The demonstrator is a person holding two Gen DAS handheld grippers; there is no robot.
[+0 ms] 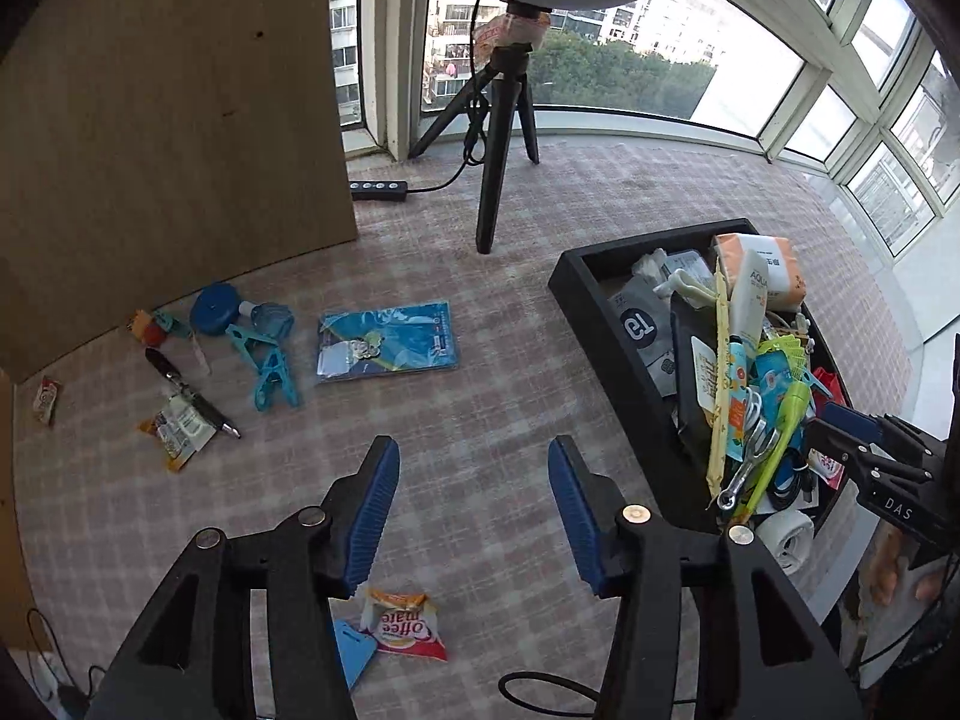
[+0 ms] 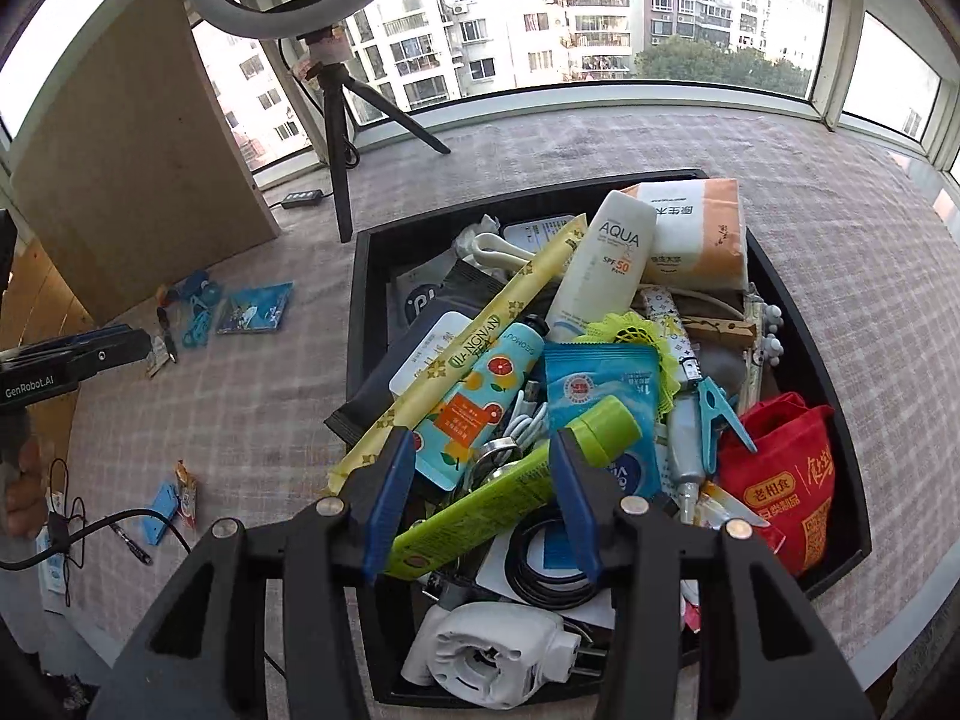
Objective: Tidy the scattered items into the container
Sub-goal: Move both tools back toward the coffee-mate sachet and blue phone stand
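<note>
The black tray (image 2: 359, 300) is heaped with several items: a white sunscreen tube (image 2: 606, 264), a tissue pack (image 2: 696, 234), a red bag (image 2: 780, 480) and a green tube (image 2: 516, 480). My right gripper (image 2: 481, 441) hovers open over the tray, and the green tube lies loose below its fingers. My left gripper (image 1: 473, 450) is open over the checked cloth with nothing between its pads. A coffee sachet (image 1: 402, 630) and a blue card (image 1: 354, 651) lie just under it. Further left lie a blue booklet (image 1: 387, 342), teal clips (image 1: 270, 366), a pen (image 1: 192, 396) and a snack packet (image 1: 177, 429).
A ring light on a black tripod (image 1: 498, 138) stands behind the cloth, with a power strip (image 1: 378, 189) beside it. A brown board (image 1: 168, 120) leans at the left. Windows run along the back. A black cable (image 2: 120, 522) trails near the front left.
</note>
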